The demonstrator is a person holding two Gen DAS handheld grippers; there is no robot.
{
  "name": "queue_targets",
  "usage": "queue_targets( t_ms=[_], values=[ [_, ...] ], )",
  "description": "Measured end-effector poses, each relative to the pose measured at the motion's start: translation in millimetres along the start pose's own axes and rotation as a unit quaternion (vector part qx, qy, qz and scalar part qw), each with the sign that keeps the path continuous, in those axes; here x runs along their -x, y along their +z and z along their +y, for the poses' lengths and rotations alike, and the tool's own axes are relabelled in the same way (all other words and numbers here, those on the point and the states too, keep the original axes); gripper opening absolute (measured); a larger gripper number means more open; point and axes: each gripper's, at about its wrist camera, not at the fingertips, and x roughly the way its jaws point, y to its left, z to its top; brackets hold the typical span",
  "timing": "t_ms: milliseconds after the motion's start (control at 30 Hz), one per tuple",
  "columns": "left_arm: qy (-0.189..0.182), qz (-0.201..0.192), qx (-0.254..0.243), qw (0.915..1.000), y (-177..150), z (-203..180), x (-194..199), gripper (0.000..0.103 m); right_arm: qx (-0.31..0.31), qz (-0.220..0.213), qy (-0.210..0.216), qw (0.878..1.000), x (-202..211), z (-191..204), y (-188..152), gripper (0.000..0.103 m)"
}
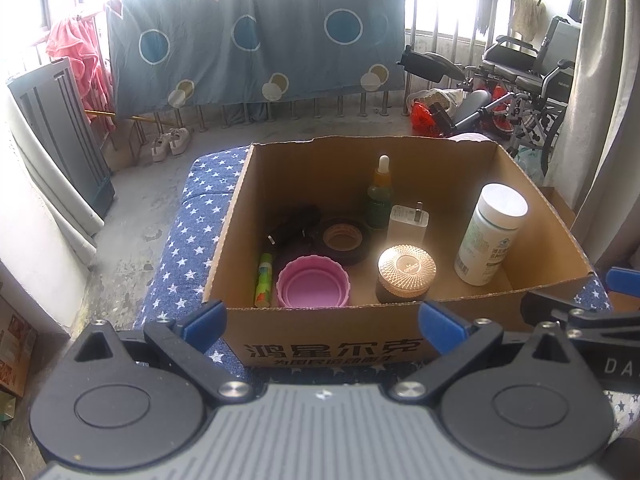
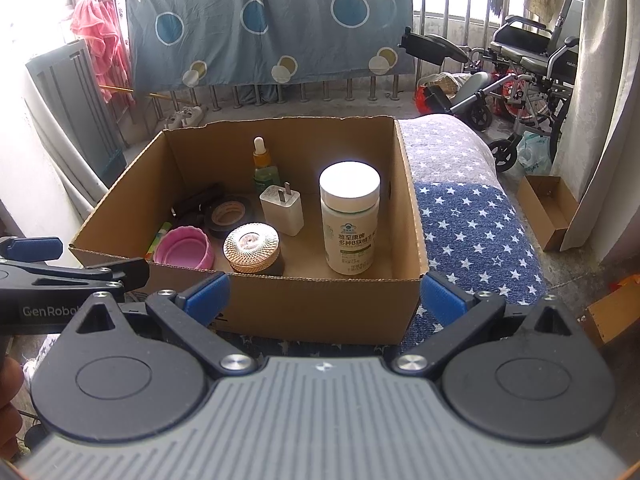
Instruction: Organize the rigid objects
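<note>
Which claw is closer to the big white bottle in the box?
Right. The right gripper sits just outside the box wall facing the white bottle; the left gripper sits further left, with the bottle off to its right.

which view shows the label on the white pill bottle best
The right wrist view: the white pill bottle stands upright in the cardboard box, label facing the camera and sharp. In the left wrist view it sits near the right wall, label turned aside and glare-washed.

Bottle (image 2: 350, 216) right of jar (image 2: 252, 246) in box (image 2: 320, 304).
</note>
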Motion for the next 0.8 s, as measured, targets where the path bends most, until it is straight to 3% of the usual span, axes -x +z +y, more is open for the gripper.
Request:
queue_targets(
  t_ms=[800],
  values=[
    [0.001, -0.001, 0.0, 1.0, -0.8, -0.8, 0.1, 0.102, 0.002, 0.0, 0.0, 1.0, -0.6, 1.0, -1.5, 0.102]
  ],
)
